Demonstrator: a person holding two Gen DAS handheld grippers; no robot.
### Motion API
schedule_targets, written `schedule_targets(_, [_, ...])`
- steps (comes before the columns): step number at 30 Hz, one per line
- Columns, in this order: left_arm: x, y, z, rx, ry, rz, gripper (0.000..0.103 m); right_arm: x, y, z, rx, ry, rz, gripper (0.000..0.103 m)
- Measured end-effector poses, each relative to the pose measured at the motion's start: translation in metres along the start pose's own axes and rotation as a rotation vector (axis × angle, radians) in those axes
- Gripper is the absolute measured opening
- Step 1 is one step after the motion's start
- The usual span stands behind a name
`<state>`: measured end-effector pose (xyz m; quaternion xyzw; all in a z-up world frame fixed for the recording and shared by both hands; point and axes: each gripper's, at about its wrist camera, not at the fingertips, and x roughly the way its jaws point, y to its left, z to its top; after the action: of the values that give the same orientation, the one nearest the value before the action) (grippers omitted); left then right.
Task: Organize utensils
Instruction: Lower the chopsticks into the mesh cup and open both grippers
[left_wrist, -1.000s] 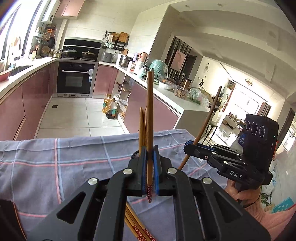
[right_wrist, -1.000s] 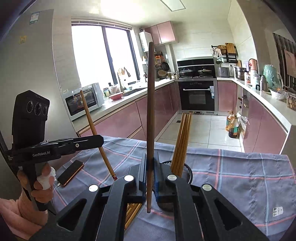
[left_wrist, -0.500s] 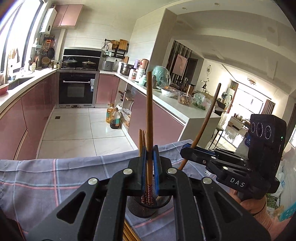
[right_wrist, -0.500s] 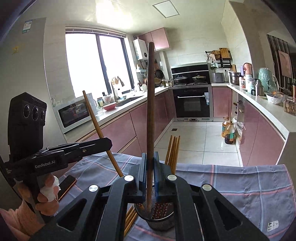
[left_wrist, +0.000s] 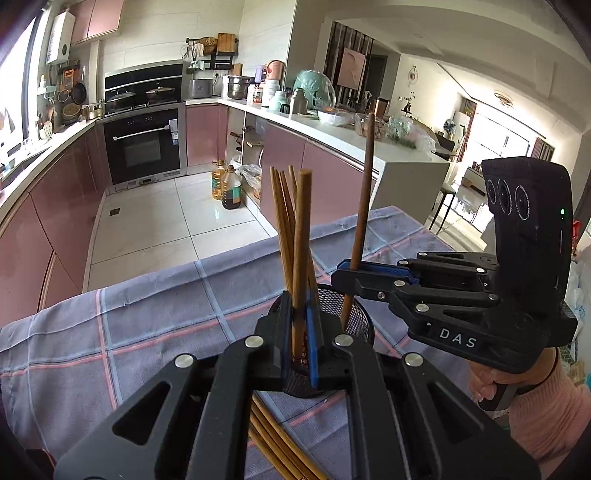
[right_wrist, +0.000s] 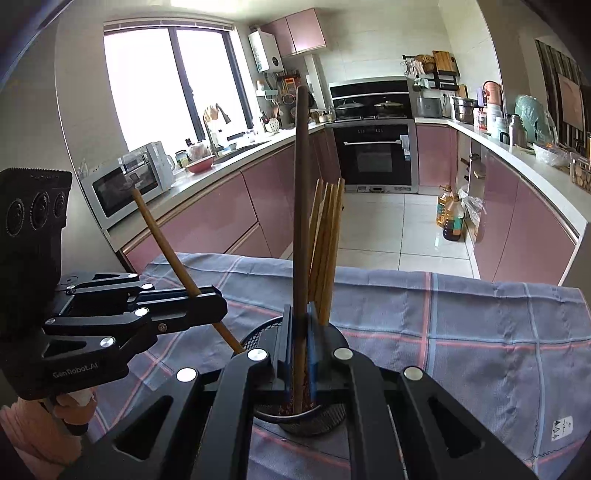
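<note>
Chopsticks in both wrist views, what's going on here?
A person is loading chopsticks into a black mesh holder on the checked tablecloth. The left hand-held gripper is shut on a light brown chopstick, and the right hand-held gripper on a darker chopstick. Both lower ends are inside the holder, neither is released. Several chopsticks already stand in it; more loose ones lie on the cloth.

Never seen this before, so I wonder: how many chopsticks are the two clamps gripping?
2. A lighter chopstick in the left gripper, a darker chopstick in the right gripper, both tips at the mesh holder. Loose chopsticks stand inside it.
</note>
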<state>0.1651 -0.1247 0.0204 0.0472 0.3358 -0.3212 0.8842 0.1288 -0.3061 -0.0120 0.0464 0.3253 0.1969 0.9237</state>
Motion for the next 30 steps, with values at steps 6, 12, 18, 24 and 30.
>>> schedule_targets(6, [0.016,0.006,0.005,-0.013,0.035,0.013,0.008,0.012,-0.006,-0.001,0.025,0.025,-0.009,0.006])
schedule_targets(12, [0.03,0.012,0.016,-0.037,0.044,0.027,0.008,0.015,-0.007,-0.002,0.037,0.024,-0.013,0.006])
schedule_targets(18, [0.036,0.016,0.023,-0.064,0.018,0.035,0.009,0.014,-0.009,-0.003,0.057,0.014,-0.018,0.009])
schedule_targets(24, [0.035,0.019,0.015,-0.078,0.009,0.042,0.014,0.008,-0.007,-0.007,0.056,0.005,-0.008,0.014])
schedule_targets(30, [0.021,0.016,0.004,-0.065,-0.016,0.05,0.021,-0.002,0.003,-0.013,0.037,-0.009,0.011,0.028])
